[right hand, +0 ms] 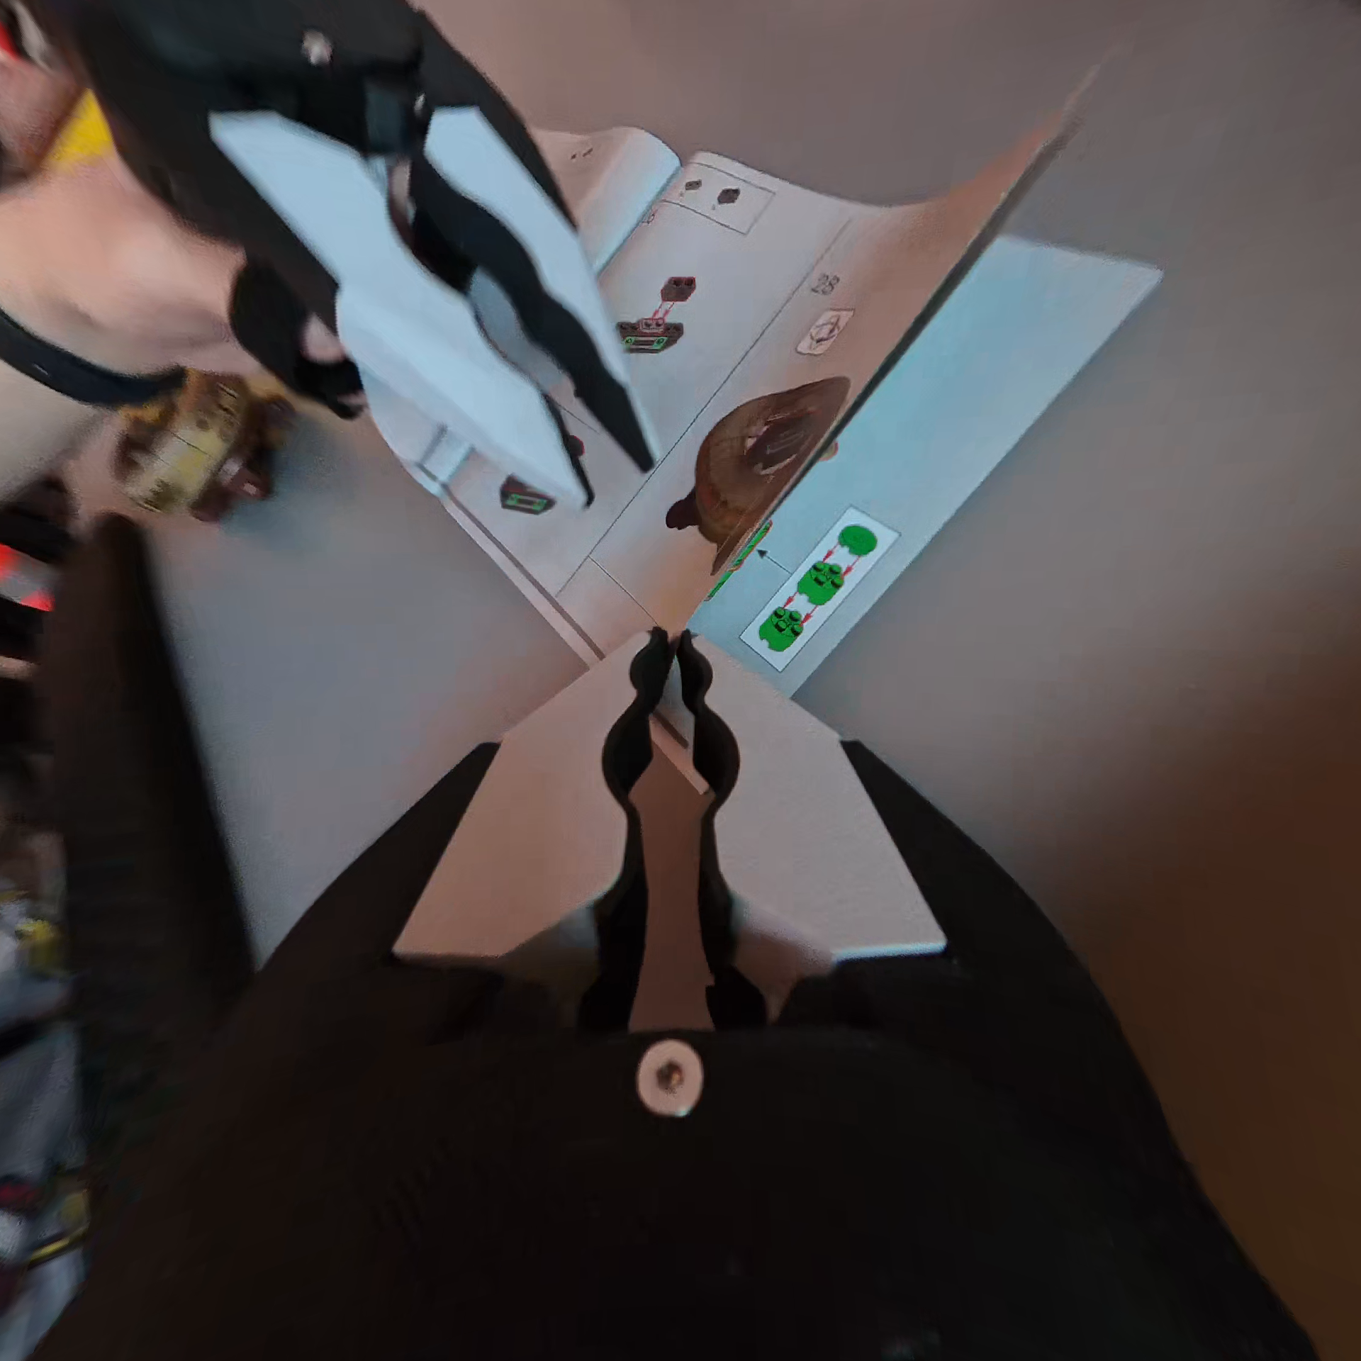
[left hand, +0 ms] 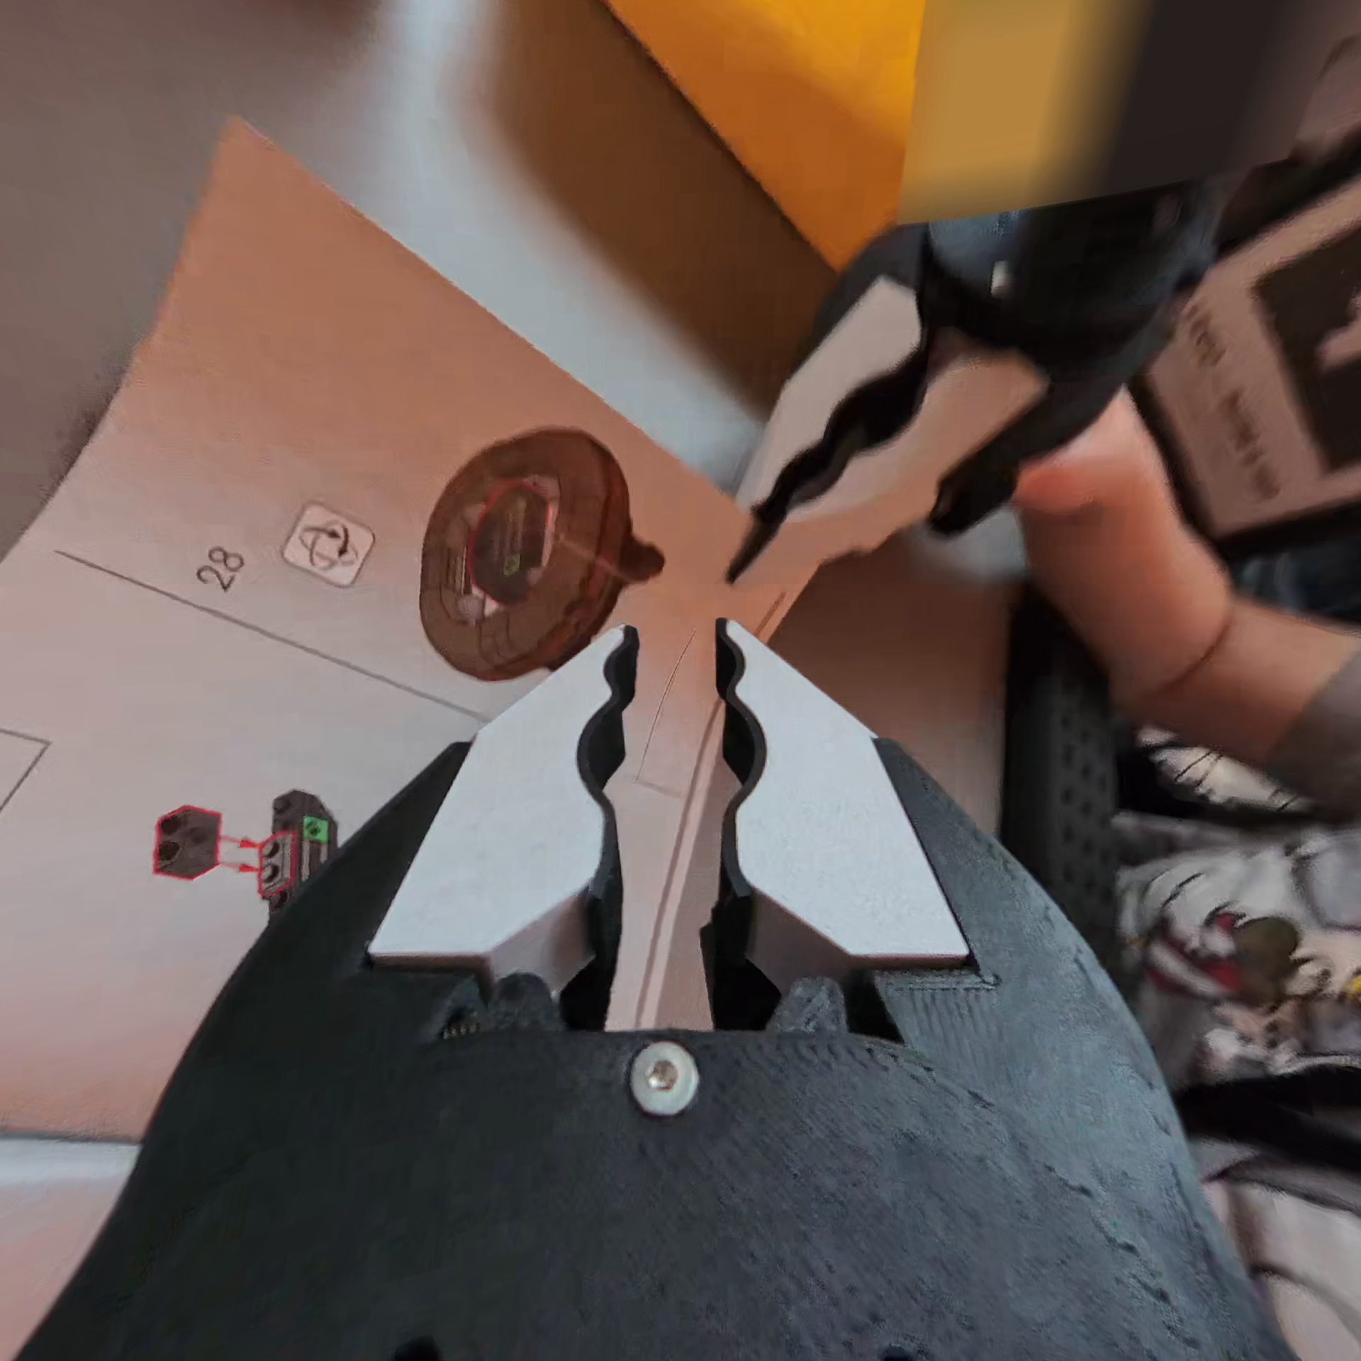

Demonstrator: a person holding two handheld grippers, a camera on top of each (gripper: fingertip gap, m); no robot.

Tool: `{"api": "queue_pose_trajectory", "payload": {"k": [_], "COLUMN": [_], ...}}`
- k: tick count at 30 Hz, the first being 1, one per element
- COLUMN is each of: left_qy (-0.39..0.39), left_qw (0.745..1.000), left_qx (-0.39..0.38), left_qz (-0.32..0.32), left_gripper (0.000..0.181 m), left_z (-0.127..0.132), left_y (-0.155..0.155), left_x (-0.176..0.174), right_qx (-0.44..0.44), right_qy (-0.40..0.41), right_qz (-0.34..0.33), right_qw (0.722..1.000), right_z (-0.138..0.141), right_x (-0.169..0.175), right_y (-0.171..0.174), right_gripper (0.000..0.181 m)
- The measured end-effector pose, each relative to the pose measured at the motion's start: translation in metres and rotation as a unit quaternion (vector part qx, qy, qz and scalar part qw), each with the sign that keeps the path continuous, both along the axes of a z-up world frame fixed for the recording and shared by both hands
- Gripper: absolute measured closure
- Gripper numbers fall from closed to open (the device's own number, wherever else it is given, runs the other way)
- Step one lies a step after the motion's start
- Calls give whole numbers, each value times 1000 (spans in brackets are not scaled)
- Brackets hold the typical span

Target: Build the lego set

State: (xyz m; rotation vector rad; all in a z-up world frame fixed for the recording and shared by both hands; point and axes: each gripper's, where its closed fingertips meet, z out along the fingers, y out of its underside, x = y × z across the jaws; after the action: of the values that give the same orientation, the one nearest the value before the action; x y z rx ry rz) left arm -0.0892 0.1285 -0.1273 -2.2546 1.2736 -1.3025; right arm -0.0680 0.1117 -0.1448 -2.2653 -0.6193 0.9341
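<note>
The instruction booklet (left hand: 243, 663) lies open on the table, and a printed brown round model (left hand: 523, 552) shows on its page. My left gripper (left hand: 676, 633) is open and empty, just above the page's near edge. My right gripper (right hand: 672, 637) is shut on the corner of a booklet page (right hand: 920, 309) and holds it lifted and curled, so the light blue page beneath with green part drawings (right hand: 817, 582) shows. The right gripper also shows in the left wrist view (left hand: 744, 560), pinching the page corner. The left gripper shows in the right wrist view (right hand: 619, 479), hovering over the booklet.
A tan and brown partly built lego model (right hand: 195, 449) stands on the table left of the booklet. A yellow box (left hand: 773, 96) sits beyond the booklet. Bags of loose pieces (left hand: 1215, 920) lie at the right. A person's hand (left hand: 1119, 560) holds the right gripper. One gripper's finger ends stand about 4 centimetres off the other's.
</note>
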Motion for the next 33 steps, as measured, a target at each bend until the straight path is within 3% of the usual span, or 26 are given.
{"api": "queue_pose_trajectory", "payload": {"k": [5,11,19,33], "left_qy": [-11,-26,-19,15], "left_qw": [992,982,976,980], "left_qx": [-83,-126,-164,-151], "left_qz": [94,135,145,130], "left_gripper": [143,137,147,155], "left_z": [5,6,-3,-15], "left_y": [19,17,7,1], "left_x": [10,16,22,21], "right_qx": [90,115,128,129], "right_qy": [-61,-78,-95,-108], "right_qz": [16,23,28,43], "right_qw": [994,990,987,985], "right_z": [7,7,5,-2], "right_x": [-5,-8,-12,-19], "right_y": [3,3,2,-1], "right_gripper": [180,180,178,174]}}
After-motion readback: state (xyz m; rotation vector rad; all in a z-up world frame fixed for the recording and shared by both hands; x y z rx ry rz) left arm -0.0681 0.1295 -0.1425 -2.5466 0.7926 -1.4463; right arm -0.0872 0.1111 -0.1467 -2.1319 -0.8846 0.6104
